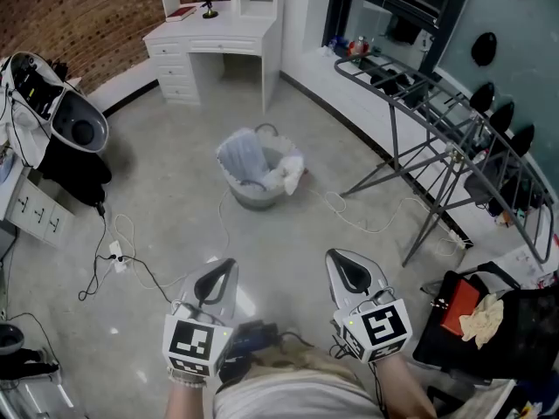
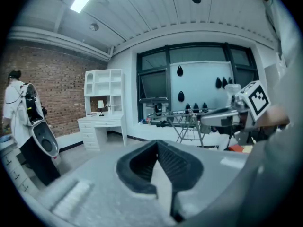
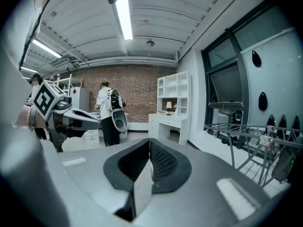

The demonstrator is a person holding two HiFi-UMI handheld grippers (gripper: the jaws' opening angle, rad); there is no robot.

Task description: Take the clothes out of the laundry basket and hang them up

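Note:
A round grey laundry basket (image 1: 255, 190) stands on the floor ahead of me, holding a blue-grey garment (image 1: 243, 157) and a white one (image 1: 286, 175). The metal drying rack (image 1: 441, 125) stands to the right, with nothing hanging on it; it also shows in the left gripper view (image 2: 185, 119) and the right gripper view (image 3: 248, 137). My left gripper (image 1: 223, 273) (image 2: 158, 150) and right gripper (image 1: 343, 267) (image 3: 149, 148) are held side by side close to my body, well short of the basket. Both are shut with nothing between the jaws.
A white desk with shelves (image 1: 214, 37) stands at the back wall. Cables and a power strip (image 1: 118, 256) lie on the floor at left. A white device over dark cloth (image 1: 61, 116) is far left. A black bag with red and cream items (image 1: 476, 312) sits at right. A person (image 3: 105, 112) stands by the brick wall.

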